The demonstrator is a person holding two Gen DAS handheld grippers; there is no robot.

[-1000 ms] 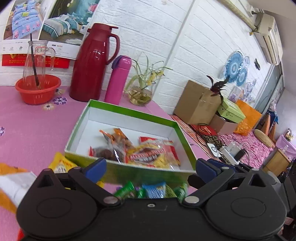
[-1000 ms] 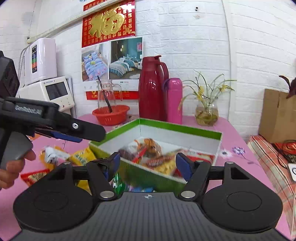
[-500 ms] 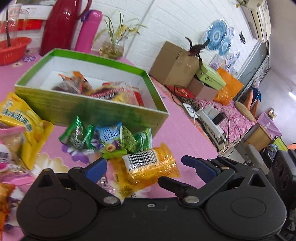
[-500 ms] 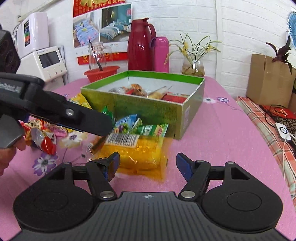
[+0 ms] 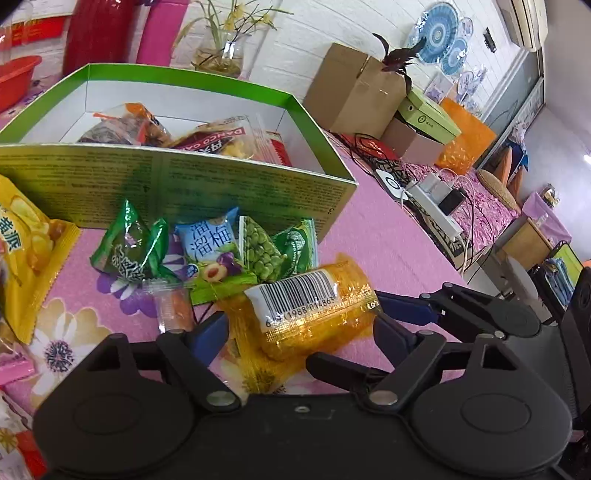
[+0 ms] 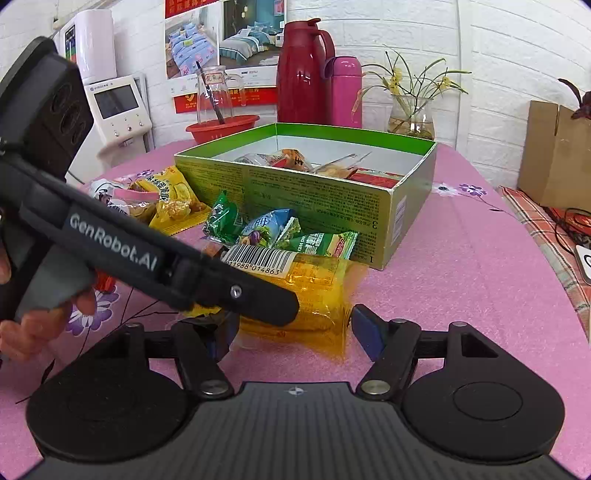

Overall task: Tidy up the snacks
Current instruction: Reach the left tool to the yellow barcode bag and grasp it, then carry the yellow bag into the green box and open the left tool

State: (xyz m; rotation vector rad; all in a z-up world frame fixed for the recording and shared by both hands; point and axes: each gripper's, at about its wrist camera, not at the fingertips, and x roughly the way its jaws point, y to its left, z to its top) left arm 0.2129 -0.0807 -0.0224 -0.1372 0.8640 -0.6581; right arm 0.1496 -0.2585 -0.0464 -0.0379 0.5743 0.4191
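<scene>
With both my left gripper point(image 5: 299, 328) and right gripper point(image 6: 291, 332) spread apart around the orange packet point(image 5: 314, 314) at lower centre, I judge pickup is underway: next, close on it and lift toward the green box point(image 5: 207, 184) above.

Pink flowered counter point(image 6: 461, 280). At back by white brick wall: dark red thermos jug point(image 6: 303, 74) w/ pink flask point(image 6: 346, 92) touching its right side; glass vase w/ yellow-flowered stems point(image 6: 410, 116) further right. Red plastic bowl point(image 6: 221, 127) left of jug, glass pitcher point(image 6: 214, 94) standing in it w/ dark stirrer inside. White appliance w/ screen point(image 6: 118, 110) at far left; bedding posters point(image 6: 225, 33) on wall above. Off counter, right: cardboard box point(image 5: 354, 88) w/ purple-leaf plant, green box point(image 5: 428, 116) on another carton, power strip w/ cables point(image 5: 436, 206) on floral cloth. Blue round fans point(image 5: 437, 35) on wall, AC unit point(image 5: 528, 22) top corner.
</scene>
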